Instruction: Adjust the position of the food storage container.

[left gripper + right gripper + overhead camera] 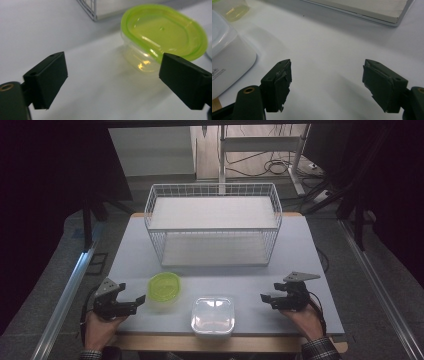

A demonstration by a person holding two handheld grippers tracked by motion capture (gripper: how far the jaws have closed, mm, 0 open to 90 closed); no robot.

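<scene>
A clear tub with a green lid (164, 288) stands on the pale table, left of centre near the front. Just left of it my left gripper (138, 302) rests open, jaws pointing at the tub. In the left gripper view the green-lidded tub (162, 37) sits ahead and to the right, apart from the black fingers (47, 77). A square clear container with a white lid (213, 314) lies at the front centre. My right gripper (265, 299) is open to its right, nothing between its jaws. The right gripper view shows that container (227, 52) at the left.
A white wire basket (214, 222) with a white shelf board stands across the back half of the table (300, 250). Its lower board edge (372, 12) appears in the right gripper view. Metal rails run along both sides on the floor.
</scene>
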